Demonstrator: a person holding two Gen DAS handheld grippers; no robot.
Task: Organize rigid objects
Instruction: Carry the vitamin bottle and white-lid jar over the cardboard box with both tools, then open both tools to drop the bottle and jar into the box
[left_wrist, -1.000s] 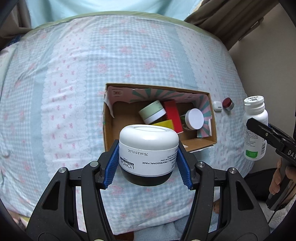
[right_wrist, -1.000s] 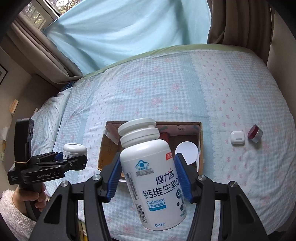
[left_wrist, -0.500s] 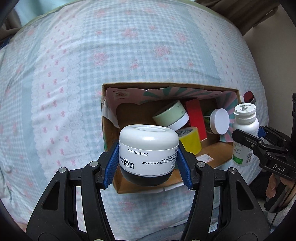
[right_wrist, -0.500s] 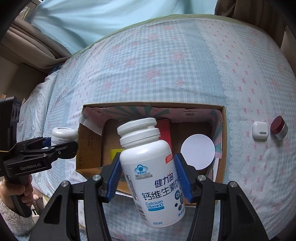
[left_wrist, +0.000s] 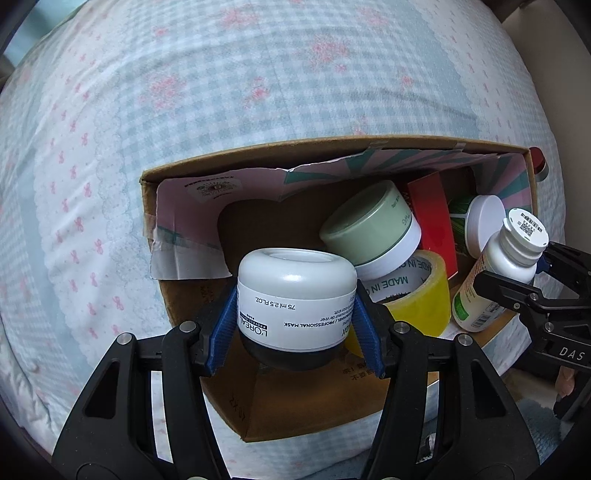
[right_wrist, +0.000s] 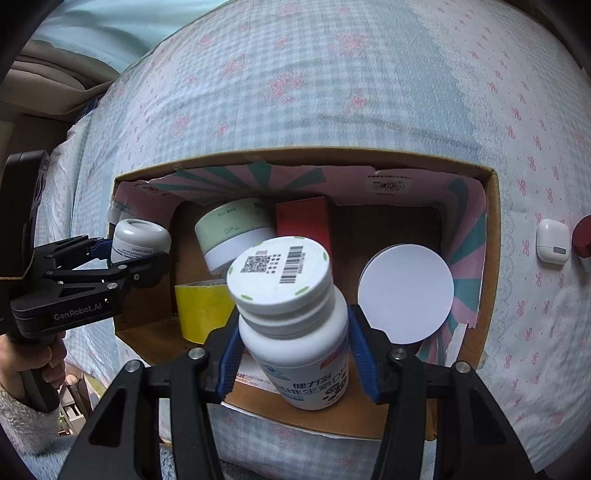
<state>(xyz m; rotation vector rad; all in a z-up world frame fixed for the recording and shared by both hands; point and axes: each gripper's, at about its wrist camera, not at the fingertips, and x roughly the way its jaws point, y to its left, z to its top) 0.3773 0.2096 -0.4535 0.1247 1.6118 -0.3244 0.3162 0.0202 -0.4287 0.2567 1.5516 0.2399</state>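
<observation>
Cardboard box (left_wrist: 258, 402) sits open-topped on a bed (left_wrist: 184, 92) with a blue gingham, pink-flowered cover; left wrist view looks down into it. Left gripper (left_wrist: 295, 314) clenched on a white L'Oréal mask jar (left_wrist: 295, 295), blue pads pressed to its sides, jar over the box's near-left part; its dark base hides the box floor beneath. Inside: green-lidded jar (left_wrist: 371, 227) tilted against a yellow tape roll (left_wrist: 417, 295), red box (left_wrist: 432, 218) upright behind, white round lid (left_wrist: 484, 221) at the right wall, what it caps mostly hidden. Right gripper (left_wrist: 524, 280) enters from the right edge, partly cut off, grasping a white supplement bottle (left_wrist: 495, 273) at the box's right end. A dark red cap (left_wrist: 537, 164) peeks past the far-right corner, mostly hidden by the box wall. Right wrist view: right gripper (right_wrist: 295, 354) jaws tight around the supplement bottle (right_wrist: 291, 314), barcode and QR label on its cap, lower label cut off by the gripper frame; bottle held over the box's near-middle. Cardboard box (right_wrist: 491, 258) seen whole here, patterned lining on its walls. Left gripper (right_wrist: 122, 254) at left with the mask jar (right_wrist: 140, 240), held by a hand (right_wrist: 33, 365) in a fuzzy white sleeve. Only this view shows a white earbud case (right_wrist: 552, 240) on the bed just right of the box, and beside it the red-capped item (right_wrist: 583, 236), cut off at the frame edge. Tape roll (right_wrist: 199, 314) partly behind the bottle; green-lidded jar (right_wrist: 232, 229), red box (right_wrist: 303, 221), white lid (right_wrist: 406, 291) all in view.
</observation>
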